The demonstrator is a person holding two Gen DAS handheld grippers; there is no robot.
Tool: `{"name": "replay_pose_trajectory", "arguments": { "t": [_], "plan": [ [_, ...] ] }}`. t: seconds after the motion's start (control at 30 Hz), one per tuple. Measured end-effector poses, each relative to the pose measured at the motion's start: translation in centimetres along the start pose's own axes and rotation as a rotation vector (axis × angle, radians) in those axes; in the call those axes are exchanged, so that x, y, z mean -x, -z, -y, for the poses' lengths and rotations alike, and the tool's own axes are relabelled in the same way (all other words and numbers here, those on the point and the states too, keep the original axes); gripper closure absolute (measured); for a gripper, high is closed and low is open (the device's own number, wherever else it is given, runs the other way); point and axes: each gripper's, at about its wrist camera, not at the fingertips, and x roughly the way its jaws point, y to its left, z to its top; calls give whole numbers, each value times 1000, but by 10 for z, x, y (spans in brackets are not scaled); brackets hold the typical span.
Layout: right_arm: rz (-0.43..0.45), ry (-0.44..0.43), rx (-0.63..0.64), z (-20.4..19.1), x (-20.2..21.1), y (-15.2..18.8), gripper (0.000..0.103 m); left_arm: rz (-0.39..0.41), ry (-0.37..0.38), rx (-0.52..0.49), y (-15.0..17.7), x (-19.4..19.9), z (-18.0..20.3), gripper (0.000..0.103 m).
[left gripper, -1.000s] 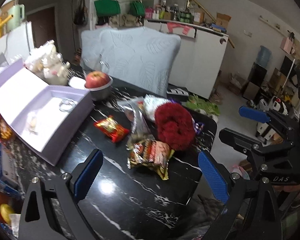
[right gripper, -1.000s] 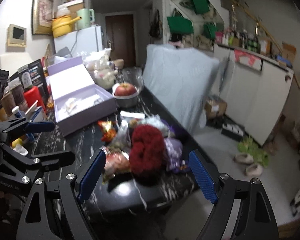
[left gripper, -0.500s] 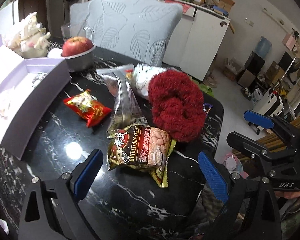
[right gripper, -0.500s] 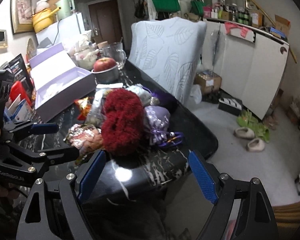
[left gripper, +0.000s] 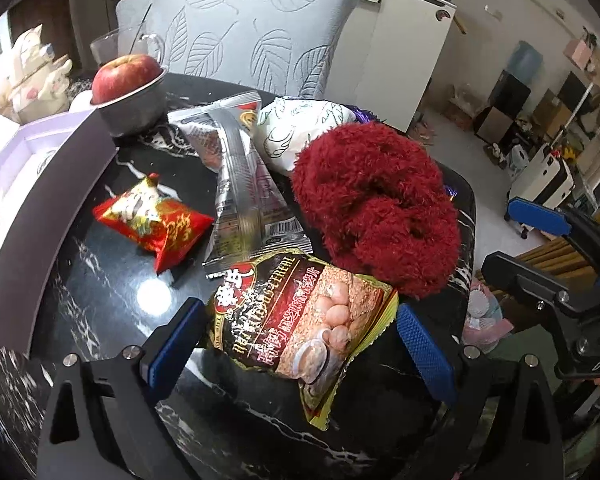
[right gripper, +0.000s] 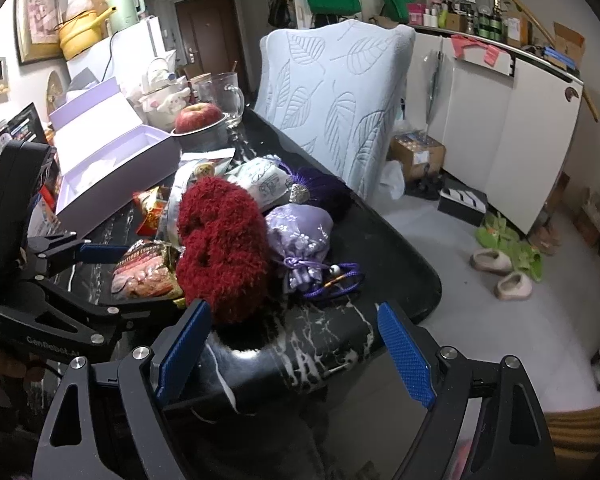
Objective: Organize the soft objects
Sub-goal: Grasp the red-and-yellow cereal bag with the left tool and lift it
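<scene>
A fluffy red yarn-like bundle (left gripper: 376, 208) lies on the black marble table (left gripper: 100, 280), also in the right wrist view (right gripper: 220, 240). In front of it lies a cereal packet (left gripper: 300, 328). My left gripper (left gripper: 296, 348) is open, its blue pads on either side of the cereal packet. My right gripper (right gripper: 292, 356) is open and empty, low at the table's edge just in front of the red bundle. A lilac drawstring pouch (right gripper: 300, 236), a white printed pouch (left gripper: 300, 128) and a purple tassel (right gripper: 320, 188) lie beside the bundle.
A silver snack bag (left gripper: 240, 184) and a red snack packet (left gripper: 156, 220) lie left of the bundle. An apple in a metal bowl (left gripper: 128, 88), a glass mug (right gripper: 222, 96) and an open lilac box (right gripper: 112, 160) stand behind. A leaf-patterned chair back (right gripper: 336, 96) stands by the table.
Both grippers have moved forward and down toward the pile. The left one now straddles the cereal packet; the right one is closer to the red bundle. Nothing on the table has moved.
</scene>
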Motion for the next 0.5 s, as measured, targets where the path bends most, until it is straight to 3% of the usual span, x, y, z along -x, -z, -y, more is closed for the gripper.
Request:
{"name": "replay_pose_trajectory", "arguments": {
  "t": [0.5],
  "plan": [
    [-2, -22, -44, 8, 1, 0, 17, 50, -30, -82, -11, 11, -3, 4]
  ]
}}
